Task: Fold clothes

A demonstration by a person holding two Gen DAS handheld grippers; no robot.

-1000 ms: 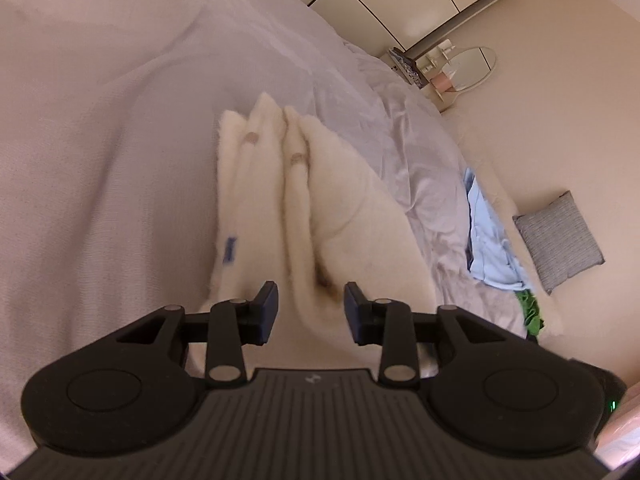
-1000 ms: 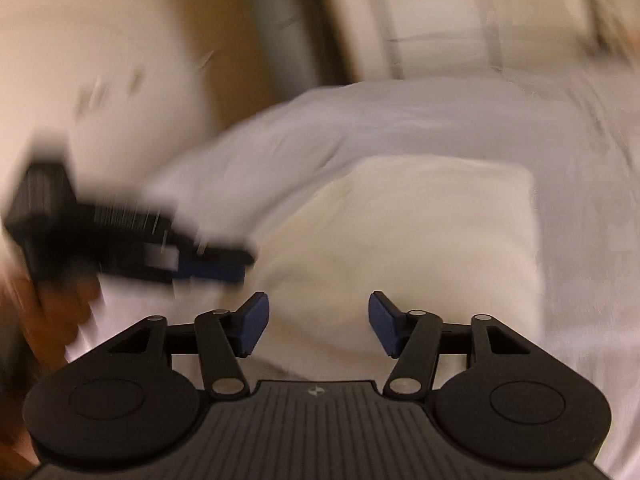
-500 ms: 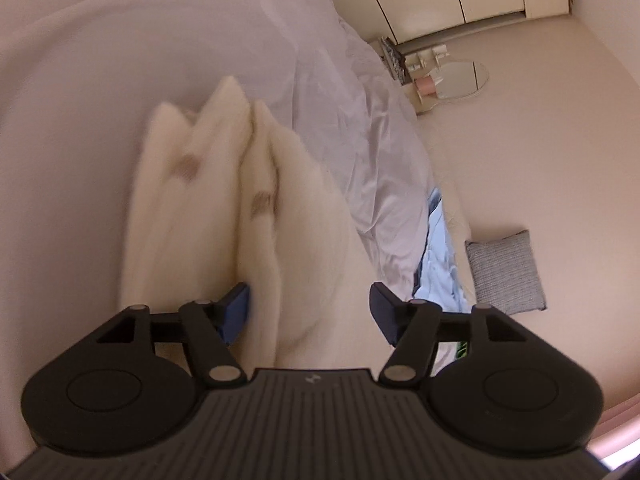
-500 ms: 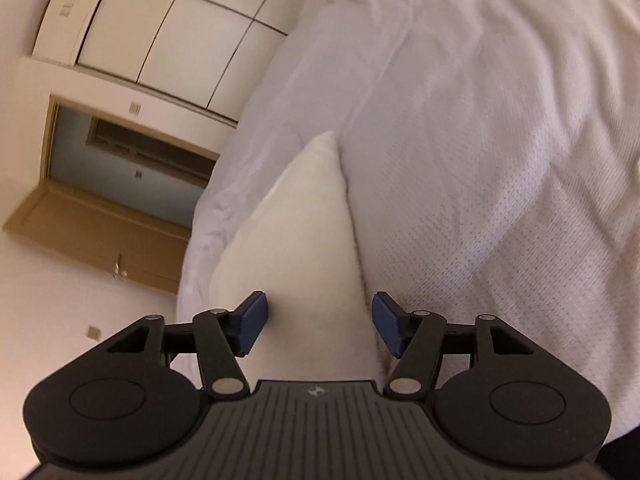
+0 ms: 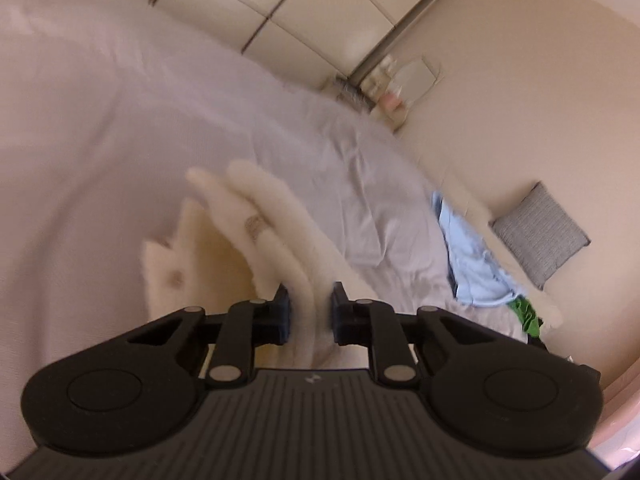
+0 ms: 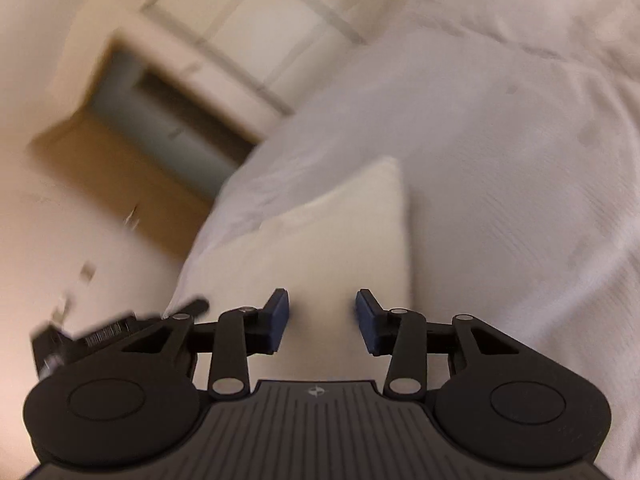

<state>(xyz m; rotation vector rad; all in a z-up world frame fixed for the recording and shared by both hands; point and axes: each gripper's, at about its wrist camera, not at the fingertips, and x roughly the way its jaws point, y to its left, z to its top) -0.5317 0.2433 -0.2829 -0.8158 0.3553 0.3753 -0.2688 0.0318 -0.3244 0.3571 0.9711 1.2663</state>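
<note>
A cream fluffy garment [image 5: 264,216] lies in thick folds on the pale bed sheet [image 5: 120,100]. It carries small brown tags. My left gripper [image 5: 311,312] is closing on one raised fold at the garment's near end, and the cloth sits pinched between the pads. In the right wrist view the same garment [image 6: 340,232] lies flat with a corner pointing away. My right gripper [image 6: 322,314] hovers at its near edge with jaws closing. Cloth shows in the gap, but the pads do not press it. The left gripper [image 6: 100,336] appears blurred at lower left there.
The bed sheet [image 6: 520,160] spreads wide to the right. A light blue cloth [image 5: 468,256] and a green one [image 5: 526,312] hang at the bed's edge. A grey cushion [image 5: 540,232] lies on the floor. Wardrobe doors [image 5: 320,12] and a doorway [image 6: 160,120] stand beyond.
The left jaws widened, then narrowed onto a fold of the cream garment. The right jaws narrowed and that view swung and rolled, from facing across the bed to along the garment's edge.
</note>
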